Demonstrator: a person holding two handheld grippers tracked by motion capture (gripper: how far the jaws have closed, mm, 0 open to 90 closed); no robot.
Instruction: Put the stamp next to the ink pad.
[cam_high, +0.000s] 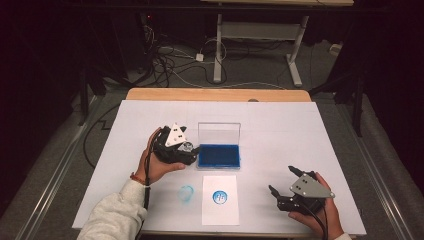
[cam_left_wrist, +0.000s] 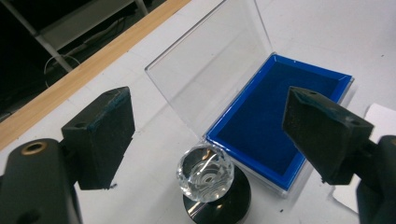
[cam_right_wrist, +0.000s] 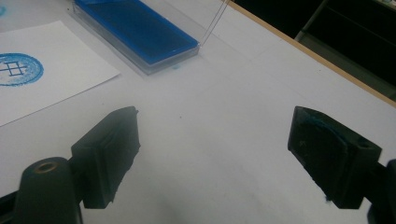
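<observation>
Left gripper: I have it at the left edge of the ink pad case, a little left of the bench's middle, held from the near-left by the left hand.
Left fingers: spread wide in the left gripper view; the stamp stands in the gap and neither pad touches it.
Stamp: a clear faceted knob on a black round base, upright on the bench, just beside the near left edge of the blue case; I cannot tell whether base and case touch.
Ink pad case: blue tray flat on the bench near its middle, with the clear lid standing up along its far edge.
Paper sheet: white, lying just near of the case, with a round blue stamp print in its upper half.
Blue smear: a fainter ring of ink on the bench cover itself, just left of the sheet.
Right gripper: I hold it at the near right of the bench, well apart from the case and the stamp, in the right hand.
Right fingers: spread apart over bare white surface, nothing between them; blue ink marks show on the pads.
Bench: white cover over a wooden top whose far edge shows.
</observation>
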